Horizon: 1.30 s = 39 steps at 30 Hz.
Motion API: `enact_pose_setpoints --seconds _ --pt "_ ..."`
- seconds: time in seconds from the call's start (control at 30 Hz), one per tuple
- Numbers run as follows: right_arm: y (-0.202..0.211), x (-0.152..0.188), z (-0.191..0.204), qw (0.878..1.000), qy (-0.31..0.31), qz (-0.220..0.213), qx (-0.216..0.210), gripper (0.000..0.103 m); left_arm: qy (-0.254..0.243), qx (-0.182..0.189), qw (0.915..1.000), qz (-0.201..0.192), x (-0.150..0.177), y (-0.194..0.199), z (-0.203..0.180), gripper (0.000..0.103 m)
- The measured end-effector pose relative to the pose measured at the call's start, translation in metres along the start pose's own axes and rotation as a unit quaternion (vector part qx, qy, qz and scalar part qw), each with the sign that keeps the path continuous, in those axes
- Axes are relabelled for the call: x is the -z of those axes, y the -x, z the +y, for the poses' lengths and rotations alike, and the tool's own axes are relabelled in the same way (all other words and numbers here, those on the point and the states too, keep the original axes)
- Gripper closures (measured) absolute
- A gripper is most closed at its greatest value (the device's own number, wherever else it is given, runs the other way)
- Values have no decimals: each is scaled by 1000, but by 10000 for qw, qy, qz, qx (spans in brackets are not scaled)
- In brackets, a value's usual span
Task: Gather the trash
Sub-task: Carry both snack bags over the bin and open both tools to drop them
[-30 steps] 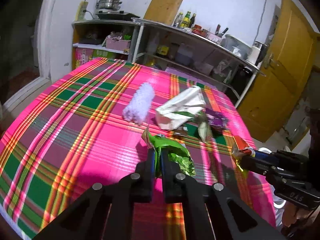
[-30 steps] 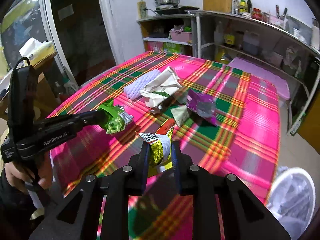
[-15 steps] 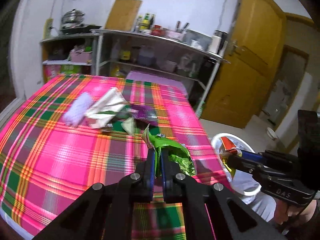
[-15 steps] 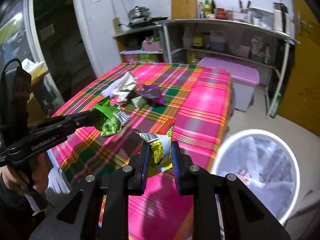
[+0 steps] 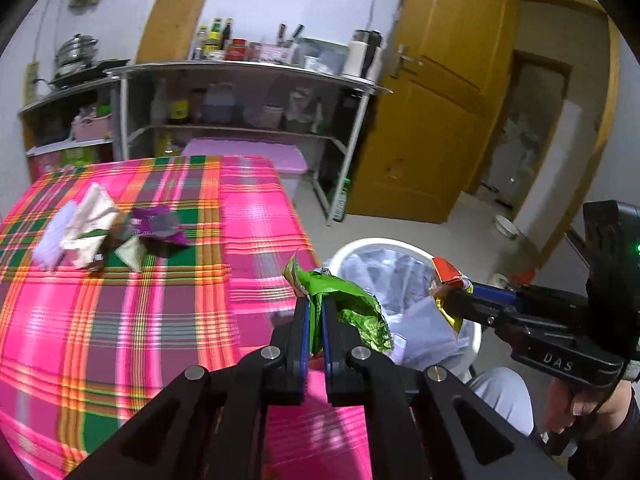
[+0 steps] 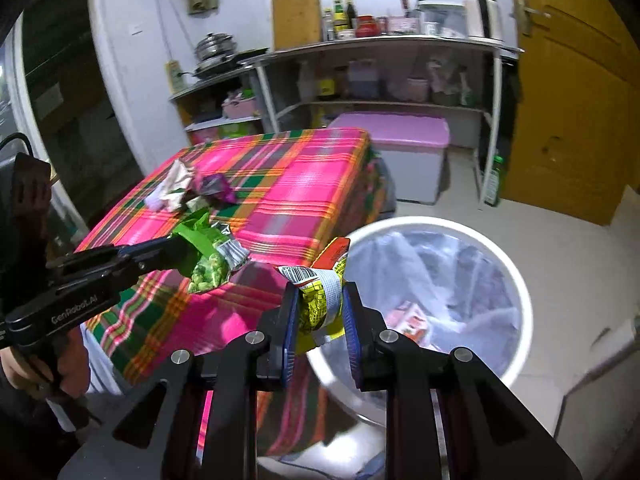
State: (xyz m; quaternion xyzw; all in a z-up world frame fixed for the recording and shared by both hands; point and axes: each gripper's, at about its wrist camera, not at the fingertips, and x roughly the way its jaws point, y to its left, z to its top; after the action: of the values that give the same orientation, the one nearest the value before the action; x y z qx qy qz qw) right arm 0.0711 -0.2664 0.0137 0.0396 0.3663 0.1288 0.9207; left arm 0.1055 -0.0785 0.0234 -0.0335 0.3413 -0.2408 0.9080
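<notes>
Both hands have swung off the counter (image 5: 256, 240) toward the white lined bin (image 6: 516, 280). Left hand-held gripper (image 5: 315, 312) pinches the crumpled green snack wrapper (image 5: 352, 304), right hand-held gripper (image 6: 320, 308) the yellow-red one (image 6: 318, 300) (release only once over the opening).

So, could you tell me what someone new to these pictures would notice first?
Probably the bright pink plaid tablecloth on the left, with a few wrappers heaped at its far end. Next, the two held pieces: the left gripper pinches a green snack bag, and the right gripper clamps a yellow wrapper. Beside the table stands a white bin lined with plastic.
</notes>
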Motion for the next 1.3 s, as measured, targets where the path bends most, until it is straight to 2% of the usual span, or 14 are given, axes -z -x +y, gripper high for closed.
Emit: enact_pose_setpoints --seconds 0.37,0.8,0.87,0.9,0.97,1.03,1.3 --pt "1 14 -41 9987 -406 96 303 81 -310 361 9985 273 0 -38 -36 98" --pt "-20 28 -71 9948 -745 461 515 80 -456 413 9962 616 2 -88 -57 96" --pt "-23 30 -75 9945 -753 511 527 78 -449 415 9959 672 4 -92 -57 93" --pt "-25 31 -75 9943 -763 521 530 74 -424 430 9958 694 4 -94 -56 91" --pt "-25 31 -77 9941 -784 517 536 65 -383 466 9956 724 5 -96 -55 77" --pt "-25 30 -77 9942 -792 502 527 63 -338 505 9955 729 5 -97 -54 72" --pt "-14 26 -68 9957 -713 364 457 63 -249 569 9963 587 2 -84 -50 72"
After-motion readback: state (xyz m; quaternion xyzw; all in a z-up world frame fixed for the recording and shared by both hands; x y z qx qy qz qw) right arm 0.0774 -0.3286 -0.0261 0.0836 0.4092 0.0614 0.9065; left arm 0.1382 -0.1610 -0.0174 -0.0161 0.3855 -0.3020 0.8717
